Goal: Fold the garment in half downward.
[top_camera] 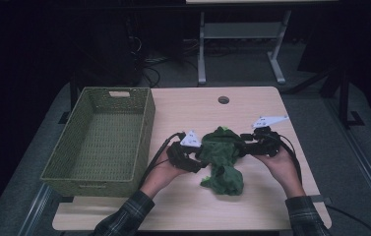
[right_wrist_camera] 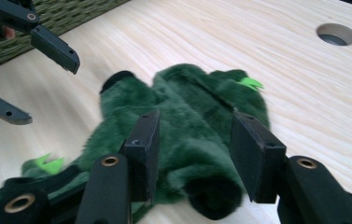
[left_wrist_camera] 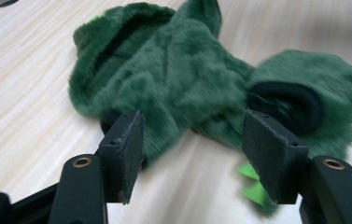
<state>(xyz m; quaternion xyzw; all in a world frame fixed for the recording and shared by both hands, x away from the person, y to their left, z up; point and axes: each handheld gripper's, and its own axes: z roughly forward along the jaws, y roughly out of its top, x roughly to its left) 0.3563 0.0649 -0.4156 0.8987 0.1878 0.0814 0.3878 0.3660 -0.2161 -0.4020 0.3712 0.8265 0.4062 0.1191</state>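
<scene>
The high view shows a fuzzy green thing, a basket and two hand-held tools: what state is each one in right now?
Green plush garment: crumpled on the table, not folded, one dark cuff showing.
Wicker basket: upright, nothing inside.
Left tool: jaws apart around an edge of the garment, pads not pressing it.
Right tool: jaws apart, straddling a rolled sleeve, not pinching.
Table: cable hole uncovered.

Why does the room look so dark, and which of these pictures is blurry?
High view: dim, only the table lit, its surroundings nearly black. Left gripper view: bright, but the green fuzzy garment smears at its right edge, likely motion blur. Right gripper view: bright, the garment mostly sharp, the basket behind soft.
</scene>
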